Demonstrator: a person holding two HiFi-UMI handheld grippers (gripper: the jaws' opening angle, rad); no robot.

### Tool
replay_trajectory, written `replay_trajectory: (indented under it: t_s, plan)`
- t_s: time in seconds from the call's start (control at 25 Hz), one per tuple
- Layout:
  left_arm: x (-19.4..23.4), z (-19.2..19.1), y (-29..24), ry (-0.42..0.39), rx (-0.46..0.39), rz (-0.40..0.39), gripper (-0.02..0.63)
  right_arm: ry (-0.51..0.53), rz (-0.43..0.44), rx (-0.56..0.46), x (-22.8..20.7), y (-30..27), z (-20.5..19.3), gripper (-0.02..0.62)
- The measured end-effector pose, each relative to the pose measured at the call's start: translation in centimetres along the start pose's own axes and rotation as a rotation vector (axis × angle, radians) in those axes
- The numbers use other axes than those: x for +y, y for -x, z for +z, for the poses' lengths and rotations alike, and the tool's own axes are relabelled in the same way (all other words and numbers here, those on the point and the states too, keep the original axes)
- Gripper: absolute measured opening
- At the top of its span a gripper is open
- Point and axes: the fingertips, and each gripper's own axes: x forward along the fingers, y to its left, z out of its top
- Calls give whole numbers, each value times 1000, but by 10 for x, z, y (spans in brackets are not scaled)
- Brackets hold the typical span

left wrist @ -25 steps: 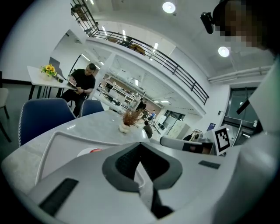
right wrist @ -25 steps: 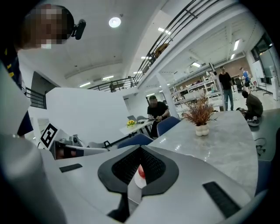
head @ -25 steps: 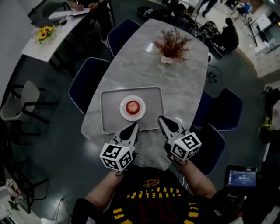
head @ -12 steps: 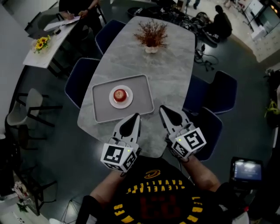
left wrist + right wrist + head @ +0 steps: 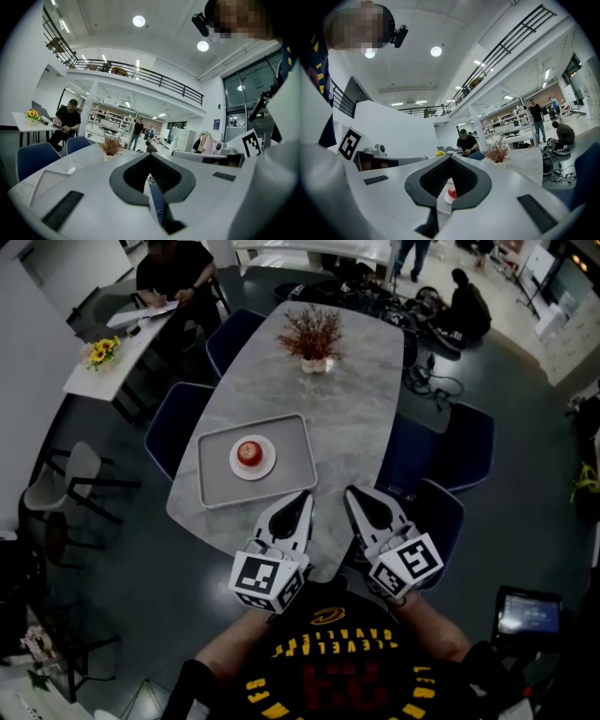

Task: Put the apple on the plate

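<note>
A red apple sits on a small white plate, which rests on a grey tray on the marble table. Both grippers are held up near the person's chest, over the table's near edge and well short of the tray. My left gripper is shut and empty, and so is my right gripper. In the right gripper view the apple and plate show far off through the hollow below the closed tips. The left gripper points level past the tray.
A vase of dried twigs stands at the table's far end. Dark blue chairs ring the table, two on the right. A person sits at a side desk with sunflowers; cables and people lie beyond.
Both grippers have drawn back from the tray's near edge and risen, staying shut. The table with tray and apple now looks smaller and farther away.
</note>
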Motion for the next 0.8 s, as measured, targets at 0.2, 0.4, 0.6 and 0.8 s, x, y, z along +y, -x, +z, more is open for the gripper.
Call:
replay_trajectory:
  t_s: [0.2,0.4,0.6,0.8]
  plan:
    - [-24,5,0,-23,-22,-10,2,1,32,-26,11,16,7,6]
    - [-43,5,-2,-49,-37,-21,2,15,33,-39,9,31,9,6]
    - [-59,-2,-3,-53,-37,-47,2,21,31,-38,7,44,7,6]
    - [-77,0,-12,-74,-49,-75,2,38,21,-54,-3,57,15,6]
